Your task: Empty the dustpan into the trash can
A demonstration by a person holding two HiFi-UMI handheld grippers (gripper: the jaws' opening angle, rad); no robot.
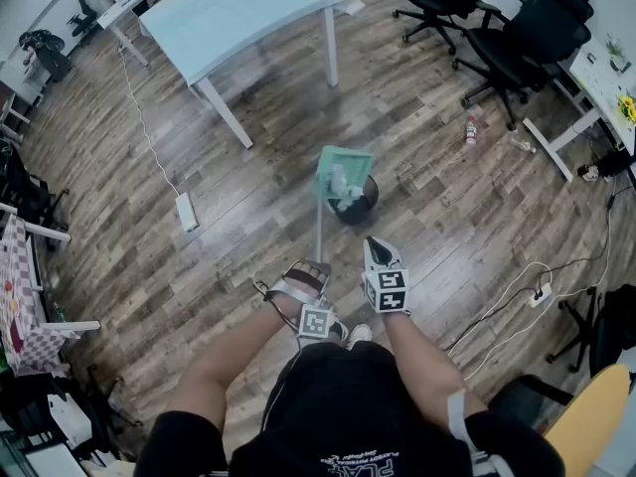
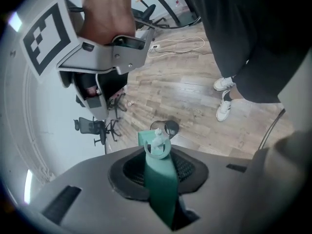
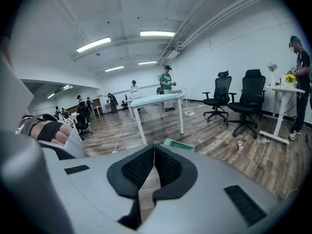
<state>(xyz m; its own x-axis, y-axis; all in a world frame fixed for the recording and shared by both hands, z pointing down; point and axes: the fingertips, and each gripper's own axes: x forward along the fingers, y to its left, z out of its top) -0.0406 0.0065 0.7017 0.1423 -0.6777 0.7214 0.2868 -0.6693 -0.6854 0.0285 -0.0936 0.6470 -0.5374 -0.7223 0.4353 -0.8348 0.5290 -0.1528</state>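
A teal dustpan (image 1: 344,170) on a long pale handle (image 1: 319,232) is tipped over a small black trash can (image 1: 362,205), with white scraps (image 1: 345,191) at its mouth. My left gripper (image 1: 310,269) is shut on the lower end of the handle. In the left gripper view the teal handle (image 2: 161,184) runs between the pads toward the dustpan (image 2: 155,141) and the can (image 2: 167,127). My right gripper (image 1: 377,250) hangs just right of the handle, shut and holding nothing. In the right gripper view (image 3: 154,152) its pads meet, and the dustpan's edge (image 3: 179,144) shows just beyond them.
A pale blue table (image 1: 238,8) stands behind the can. Black office chairs (image 1: 517,28) are at the back right, with a bottle (image 1: 471,127) on the floor near them. A power strip (image 1: 186,211) and its cord lie to the left, and more cables (image 1: 537,291) to the right.
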